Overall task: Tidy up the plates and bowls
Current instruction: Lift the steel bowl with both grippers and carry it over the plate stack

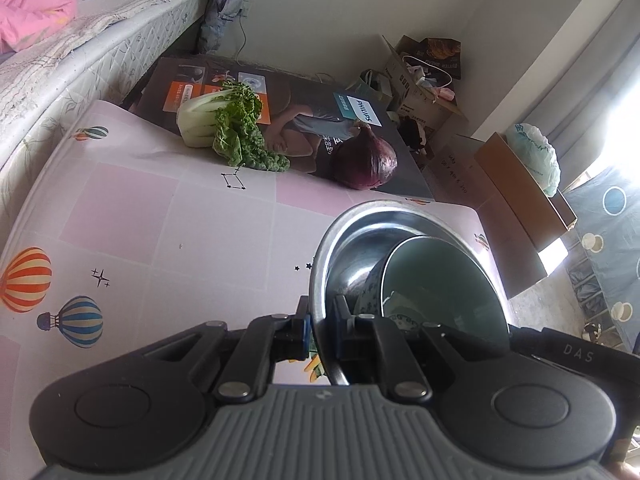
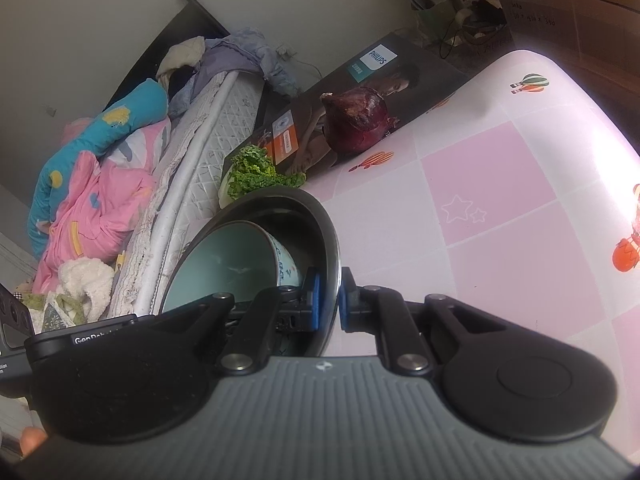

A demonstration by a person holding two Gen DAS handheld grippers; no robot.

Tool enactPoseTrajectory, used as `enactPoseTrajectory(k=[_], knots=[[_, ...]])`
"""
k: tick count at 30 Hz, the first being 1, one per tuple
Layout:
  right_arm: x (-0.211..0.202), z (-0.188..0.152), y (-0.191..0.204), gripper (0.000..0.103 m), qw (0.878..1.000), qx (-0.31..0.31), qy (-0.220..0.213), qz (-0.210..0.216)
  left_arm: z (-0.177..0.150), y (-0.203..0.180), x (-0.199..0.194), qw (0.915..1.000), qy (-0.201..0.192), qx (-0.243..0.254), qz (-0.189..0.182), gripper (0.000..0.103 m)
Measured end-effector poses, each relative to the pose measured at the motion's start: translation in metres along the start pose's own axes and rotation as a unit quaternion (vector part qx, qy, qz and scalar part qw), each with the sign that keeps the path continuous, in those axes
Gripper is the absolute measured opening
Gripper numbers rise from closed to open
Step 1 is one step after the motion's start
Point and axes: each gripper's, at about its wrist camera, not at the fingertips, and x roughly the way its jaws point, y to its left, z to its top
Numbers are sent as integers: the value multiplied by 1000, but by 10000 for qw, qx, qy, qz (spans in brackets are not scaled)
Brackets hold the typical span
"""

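I have my left gripper (image 1: 320, 330) and right gripper (image 2: 329, 298) clamped on opposite rims of the steel bowl (image 1: 340, 248), raised over the table (image 1: 160, 220), green bowl (image 1: 440, 280) nested inside.

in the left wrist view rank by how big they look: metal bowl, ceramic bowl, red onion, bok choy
1. metal bowl, nearest the camera
2. ceramic bowl, nested inside it
3. bok choy
4. red onion

The last two look close in size; both sit farther away, so their order is unsure.
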Motion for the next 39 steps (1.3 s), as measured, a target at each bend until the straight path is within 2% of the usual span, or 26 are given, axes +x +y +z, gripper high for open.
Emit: enactPoseTrajectory(k=[9,22,31,39], knots=[[-38,-22,22,10,9999,-36,-15,149,-14,1,-47,9999,-159,-48,-2,10],[-84,-90,25,10,9997,64,142,185,-71,10,-88,9999,-43,-124,-6,10],[-100,-129,14,10,9996,121,246,68,-109,15,-91,9999,149,-67,-16,10],[-88,-151,-1,10,9985,187,516,-7,-131,24,-75,9992,389,-101,46,10]])
